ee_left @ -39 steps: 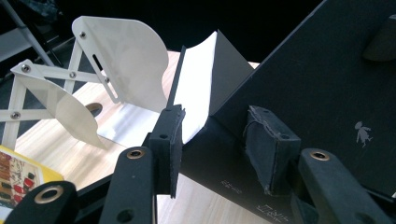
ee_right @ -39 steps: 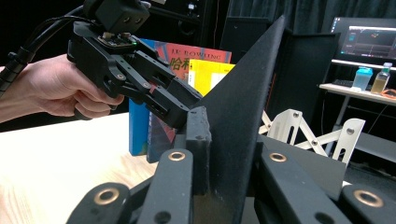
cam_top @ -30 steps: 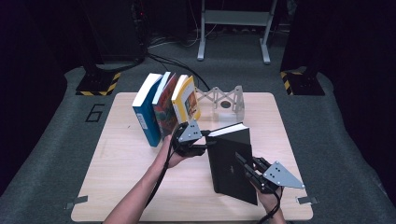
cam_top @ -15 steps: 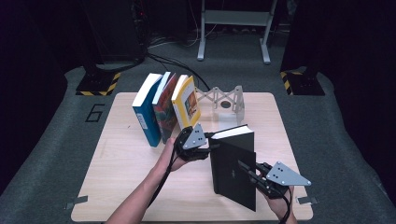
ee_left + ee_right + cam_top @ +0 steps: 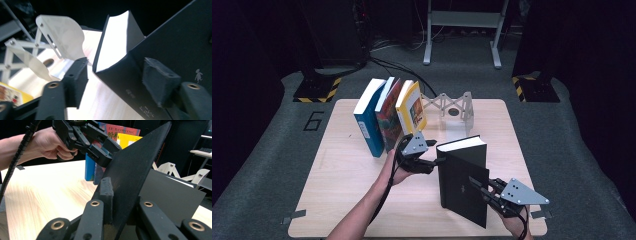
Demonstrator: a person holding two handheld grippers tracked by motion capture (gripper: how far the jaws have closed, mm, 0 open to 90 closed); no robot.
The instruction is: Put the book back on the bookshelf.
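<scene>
Since earlier, black book (image 5: 462,180) has shifted right; right gripper (image 5: 484,187) pinches its cover; left gripper (image 5: 432,162) jaws spread at its spine.

Standing upright on the surface (image 5: 337,200), toward its near right part: a book (image 5: 462,180). Gripping the book's near lower cover edge from the right: the right gripper (image 5: 492,196), jaws either side of the cover. Reaching the book's upper left corner from the left: the left gripper (image 5: 432,162). Leaning together behind and left of the left gripper: three books (image 5: 389,120). Standing at the surface's far edge, just right of those books and behind the upright book: a folding rack (image 5: 452,107).
</scene>
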